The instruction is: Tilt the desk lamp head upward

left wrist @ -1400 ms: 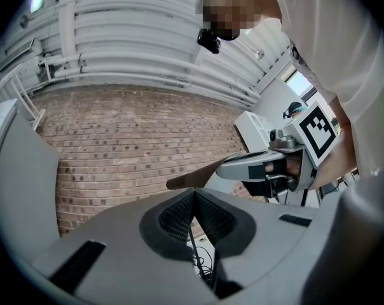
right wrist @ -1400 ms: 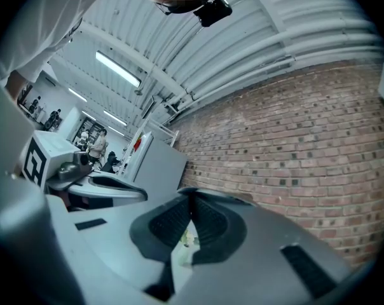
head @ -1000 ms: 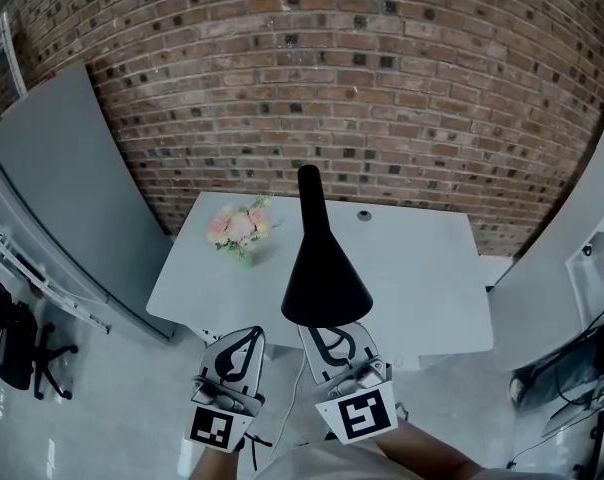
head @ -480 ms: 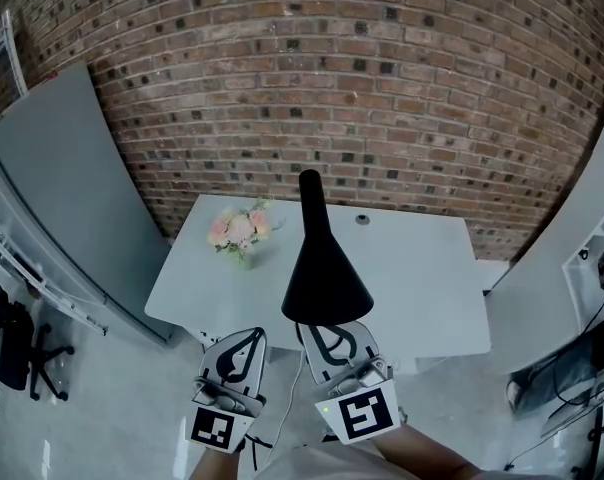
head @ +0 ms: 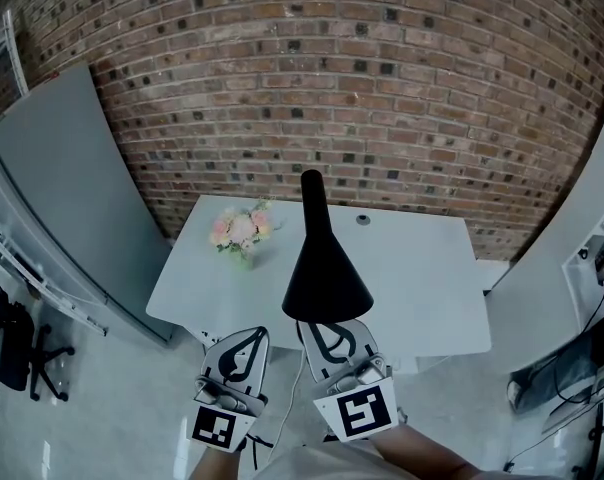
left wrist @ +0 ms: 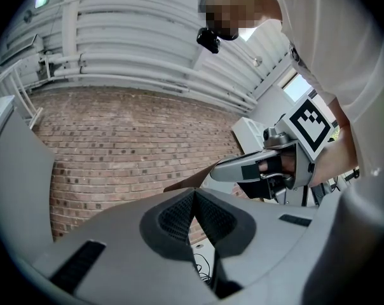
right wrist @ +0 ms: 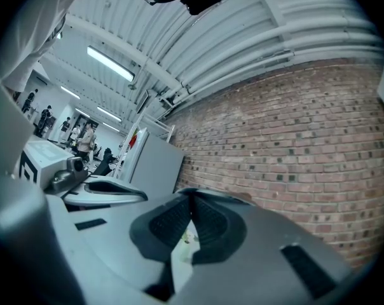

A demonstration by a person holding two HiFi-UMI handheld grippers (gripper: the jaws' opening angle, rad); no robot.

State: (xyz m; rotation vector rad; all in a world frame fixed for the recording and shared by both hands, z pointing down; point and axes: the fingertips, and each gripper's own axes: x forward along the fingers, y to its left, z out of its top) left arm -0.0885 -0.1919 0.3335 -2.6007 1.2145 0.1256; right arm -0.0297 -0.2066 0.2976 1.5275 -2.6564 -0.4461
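**Both tools closed below the lamp head**

At the centre of the head view, the black desk lamp head (head: 327,268) flares its cone toward the lower edge, over the white worktop (head: 422,268). The left tool (head: 244,346) and right tool (head: 332,340) sit just below, jaws together, gripping nothing. Pink flowers (head: 240,230) stand left of the lamp.

Hardly anything shifts over the last 1 second. The narrow top of the desk lamp head (head: 327,268) sits a touch lower and further right in the head view than before. The worktop (head: 422,268) drifts by about the same hair, so much of this may be the head camera's own movement. The left tongs (head: 255,334) edge slightly to the right. The right tongs (head: 318,328) rise a trace, their marker cube (head: 357,412) now a little higher in that view.
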